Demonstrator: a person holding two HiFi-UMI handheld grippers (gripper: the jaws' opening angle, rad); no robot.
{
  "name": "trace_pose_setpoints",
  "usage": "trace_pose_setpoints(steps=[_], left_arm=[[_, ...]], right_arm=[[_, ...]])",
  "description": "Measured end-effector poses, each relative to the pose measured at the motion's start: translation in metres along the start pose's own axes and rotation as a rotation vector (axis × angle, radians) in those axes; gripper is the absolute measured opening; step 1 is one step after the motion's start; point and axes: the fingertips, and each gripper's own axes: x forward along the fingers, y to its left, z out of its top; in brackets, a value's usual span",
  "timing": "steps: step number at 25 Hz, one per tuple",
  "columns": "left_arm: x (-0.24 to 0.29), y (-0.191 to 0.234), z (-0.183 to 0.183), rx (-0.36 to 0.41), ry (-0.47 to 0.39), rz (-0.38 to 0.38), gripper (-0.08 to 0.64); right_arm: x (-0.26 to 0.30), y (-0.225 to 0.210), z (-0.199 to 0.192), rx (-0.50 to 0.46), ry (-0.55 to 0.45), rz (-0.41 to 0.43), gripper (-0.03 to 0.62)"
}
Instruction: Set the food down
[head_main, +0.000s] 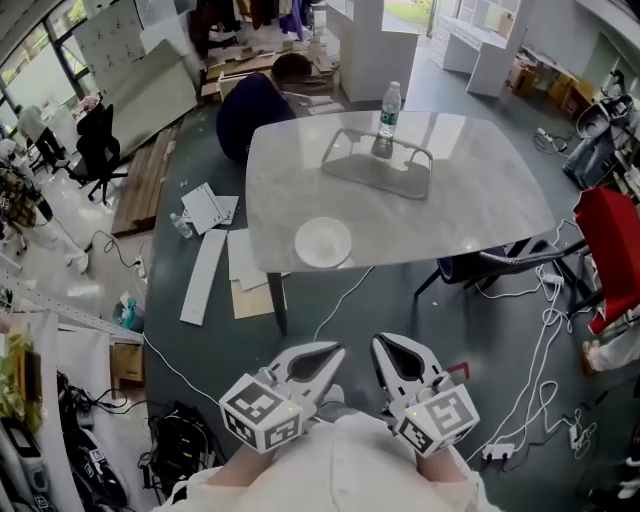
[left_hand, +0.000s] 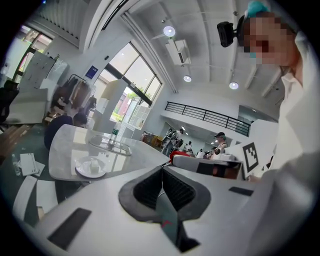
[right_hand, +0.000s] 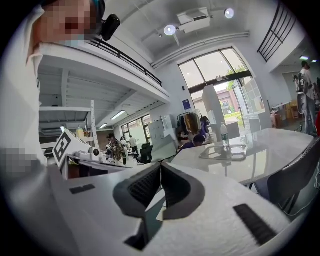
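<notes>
Short of the desk (head_main: 470, 190), the left gripper (head_main: 335, 350) and right gripper (head_main: 381, 342) each have their fingers pressed together on nothing. At the desk's near edge sits a white plate (head_main: 301, 246) with a small pale piece on it — likely the food (left_hand: 93, 164). Toward the desk's far side, a tray (head_main: 345, 170) holds a bottle (head_main: 386, 120). The set-down looks done — nothing obvious remains.

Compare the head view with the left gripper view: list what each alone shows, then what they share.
Head view only: white cables on the floor and the marker cube on the left tongs. Left gripper view only: ceiling lights, a balcony railing and a pale lump on the plate. Both: the left tongs, shut and empty, the marble table, plate, tray and bottle.
</notes>
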Motion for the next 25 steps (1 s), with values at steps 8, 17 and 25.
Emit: trace_pose_setpoints(steps=[8, 17, 25], left_arm=[[0.018, 0.028, -0.001, -0.046, 0.027, 0.057, 0.017], [0.05, 0.065, 0.006, -0.066, 0.055, 0.054, 0.017], [0.093, 0.115, 0.033, -0.075, 0.071, 0.037, 0.017]], right_arm=[[0.023, -0.029, -0.011, 0.045, 0.036, 0.005, 0.003], [0.047, -0.072, -0.014, 0.086, 0.037, -0.049, 0.003], [0.102, -0.11, -0.002, 0.078, 0.068, -0.049, 0.003]])
